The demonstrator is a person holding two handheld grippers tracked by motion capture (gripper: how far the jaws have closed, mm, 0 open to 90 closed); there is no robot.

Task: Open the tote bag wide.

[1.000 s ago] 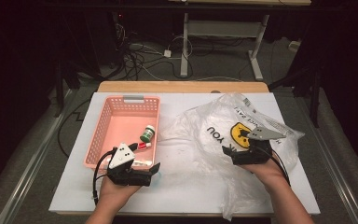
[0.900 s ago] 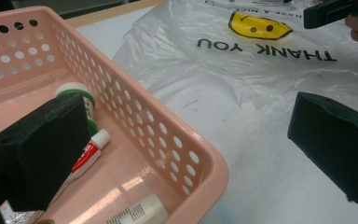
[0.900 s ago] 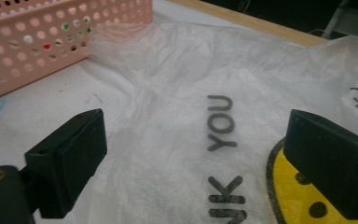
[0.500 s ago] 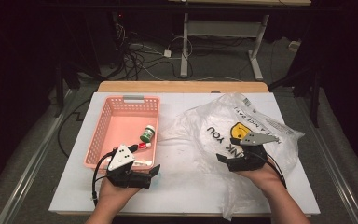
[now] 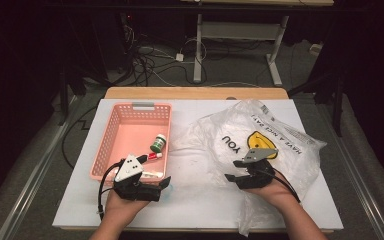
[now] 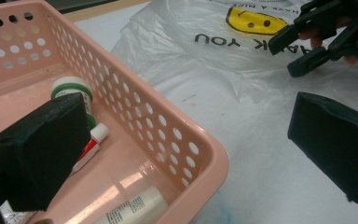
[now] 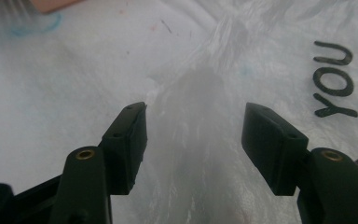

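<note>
Plastic bag: crumpled flat on table's right half, beside pink basket.
Right gripper: jaws just closing, half-wide, astride a raised fold, pads not yet pressing; best lowered squarely to pinch one layer.
Left gripper: jaws wide, straddling basket's corner, empty.

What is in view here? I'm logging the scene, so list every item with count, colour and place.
basket: 1, pink, table's left half
small bottle: 1, white with green cap, in basket
tubes: 2, one red-and-white, one white, in basket's near end
plastic bag: 1, clear with yellow smiley, table's right half
table: 1, white
left gripper: 1, black, jaws open at basket's near corner
right gripper: 1, black, jaws closing around a bag fold, not yet pressing
</note>
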